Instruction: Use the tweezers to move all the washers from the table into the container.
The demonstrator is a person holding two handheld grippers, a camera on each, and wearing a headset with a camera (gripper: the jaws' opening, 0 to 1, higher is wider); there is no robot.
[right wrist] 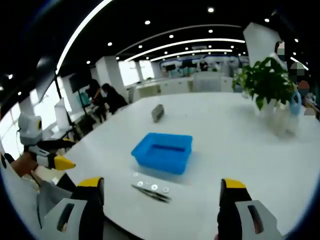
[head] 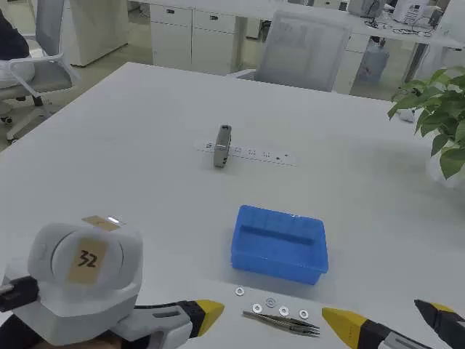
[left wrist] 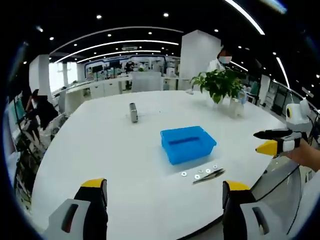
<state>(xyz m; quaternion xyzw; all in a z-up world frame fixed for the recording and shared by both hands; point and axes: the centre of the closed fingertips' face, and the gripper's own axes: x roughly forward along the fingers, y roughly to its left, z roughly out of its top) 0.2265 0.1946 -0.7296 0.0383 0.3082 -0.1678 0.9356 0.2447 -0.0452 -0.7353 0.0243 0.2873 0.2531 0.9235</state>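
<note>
Several small metal washers (head: 270,303) lie in a short row on the white table, just in front of the blue container (head: 280,244). Steel tweezers (head: 283,322) rest flat right beside them, nearer to me. The same washers (left wrist: 200,173), tweezers (left wrist: 209,175) and container (left wrist: 187,143) appear in the left gripper view, and the washers (right wrist: 148,185), tweezers (right wrist: 151,194) and container (right wrist: 162,151) in the right gripper view. My left gripper (left wrist: 164,192) stands open at the table's near edge, left of the tweezers. My right gripper (right wrist: 160,192) is open too, to their right. Neither touches anything.
A small grey device (head: 222,145) stands upright on a flat white strip (head: 251,153) at mid-table. A potted plant (head: 439,109) sits at the far right edge. Office chairs (head: 301,49) stand beyond the table. The blue container looks empty.
</note>
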